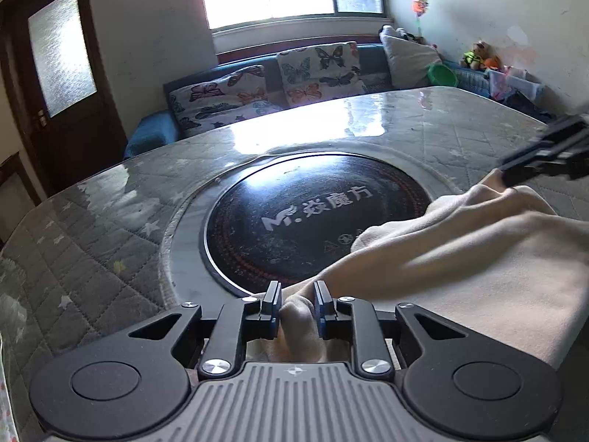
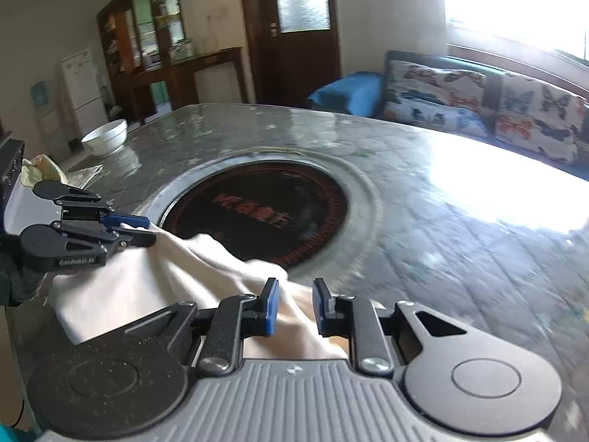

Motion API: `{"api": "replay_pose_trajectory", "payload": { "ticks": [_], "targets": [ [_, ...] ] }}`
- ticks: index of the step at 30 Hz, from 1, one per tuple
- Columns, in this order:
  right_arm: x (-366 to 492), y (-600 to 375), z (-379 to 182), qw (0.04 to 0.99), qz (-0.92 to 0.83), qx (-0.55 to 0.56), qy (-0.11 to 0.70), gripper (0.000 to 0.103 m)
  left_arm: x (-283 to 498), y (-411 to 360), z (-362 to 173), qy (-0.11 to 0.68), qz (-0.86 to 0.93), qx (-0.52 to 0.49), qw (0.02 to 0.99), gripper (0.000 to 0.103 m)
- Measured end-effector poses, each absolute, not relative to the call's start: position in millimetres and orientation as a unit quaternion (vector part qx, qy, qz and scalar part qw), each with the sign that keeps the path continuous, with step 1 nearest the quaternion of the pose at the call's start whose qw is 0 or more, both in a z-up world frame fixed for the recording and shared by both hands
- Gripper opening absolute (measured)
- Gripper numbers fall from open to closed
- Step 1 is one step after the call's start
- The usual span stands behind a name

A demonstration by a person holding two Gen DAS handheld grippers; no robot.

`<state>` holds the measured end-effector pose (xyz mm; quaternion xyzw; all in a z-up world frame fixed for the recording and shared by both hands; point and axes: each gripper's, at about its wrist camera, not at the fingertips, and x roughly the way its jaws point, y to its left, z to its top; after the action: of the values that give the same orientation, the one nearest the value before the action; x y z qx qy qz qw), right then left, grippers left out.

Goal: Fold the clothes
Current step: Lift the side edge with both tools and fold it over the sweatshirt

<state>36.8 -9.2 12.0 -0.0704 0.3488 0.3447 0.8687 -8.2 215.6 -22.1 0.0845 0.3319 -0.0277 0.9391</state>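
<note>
A cream cloth garment lies stretched across the near side of the table, partly over the round black cooktop. My left gripper is shut on a bunched edge of the cloth. It also shows in the right wrist view at the far left, pinching the cloth's corner. My right gripper is shut on the other end of the cloth. It shows blurred in the left wrist view at the right edge, gripping the cloth.
The table has a quilted grey cover under a glossy sheet. A white bowl and crumpled paper sit at its far left corner. A sofa with butterfly cushions runs behind the table under a bright window.
</note>
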Motion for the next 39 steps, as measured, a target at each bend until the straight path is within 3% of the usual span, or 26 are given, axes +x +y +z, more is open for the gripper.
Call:
{"api": "replay_pose_trajectory", "payload": {
  "ticks": [16, 19, 26, 31, 39],
  "targets": [
    [23, -40, -13, 0.864, 0.328, 0.001, 0.382, 0.019, -6, 205, -23, 0.331, 0.001, 0.101, 0.938, 0.022],
    [28, -37, -17, 0.868, 0.319, 0.013, 0.381, 0.025, -6, 205, -24, 0.330, 0.003, 0.102, 0.938, 0.022],
    [38, -56, -24, 0.854, 0.325, 0.111, 0.390, 0.027, -5, 206, -25, 0.331, 0.002, 0.096, 0.939, 0.022],
    [37, -67, -20, 0.853, 0.327, 0.130, 0.386, 0.026, -5, 206, -26, 0.330, 0.002, 0.095, 0.939, 0.023],
    [36, -66, -23, 0.862, 0.317, 0.104, 0.383, 0.016, -5, 205, -26, 0.331, 0.004, 0.096, 0.939, 0.023]
  ]
}}
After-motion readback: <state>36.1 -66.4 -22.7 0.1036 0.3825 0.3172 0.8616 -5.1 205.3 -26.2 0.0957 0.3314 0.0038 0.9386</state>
